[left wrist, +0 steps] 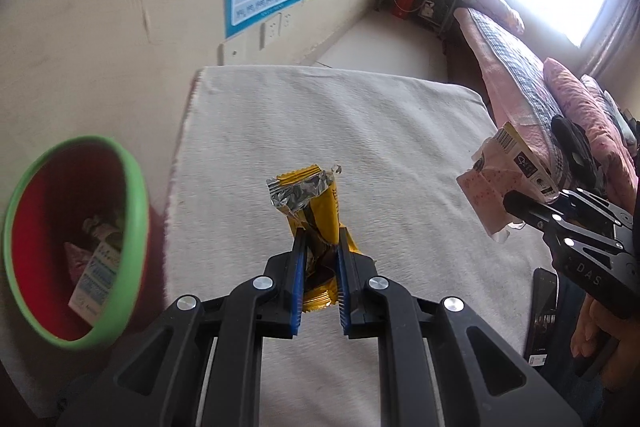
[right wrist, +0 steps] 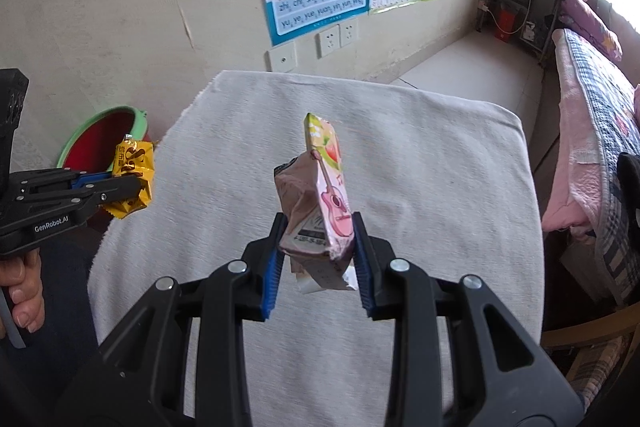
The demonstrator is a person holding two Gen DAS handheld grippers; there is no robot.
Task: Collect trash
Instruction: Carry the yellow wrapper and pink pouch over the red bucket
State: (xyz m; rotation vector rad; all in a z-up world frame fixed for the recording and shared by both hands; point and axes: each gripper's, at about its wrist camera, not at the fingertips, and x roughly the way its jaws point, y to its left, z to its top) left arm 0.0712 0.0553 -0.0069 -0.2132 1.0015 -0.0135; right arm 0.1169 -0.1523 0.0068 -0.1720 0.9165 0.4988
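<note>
My left gripper (left wrist: 320, 243) is shut on a crumpled yellow snack wrapper (left wrist: 316, 203) with a foil inside, held above the white cloth-covered table (left wrist: 360, 115). In the right wrist view the same left gripper (right wrist: 138, 189) shows at the left edge with the yellow wrapper (right wrist: 132, 163). My right gripper (right wrist: 318, 231) is shut on a squashed pink drink carton (right wrist: 324, 195) with a guitar picture. That carton (left wrist: 496, 183) and the right gripper (left wrist: 516, 209) also show at the right of the left wrist view. A red bin with a green rim (left wrist: 136, 195) stands left of the table, with trash inside.
The bin (right wrist: 80, 135) sits on the floor against the wall, beside the table's left edge. A bed with pink and checked bedding (right wrist: 592, 115) runs along the right. A dark phone (left wrist: 542, 311) lies at the table's near right edge. Posters and wall sockets (right wrist: 336, 39) are behind the table.
</note>
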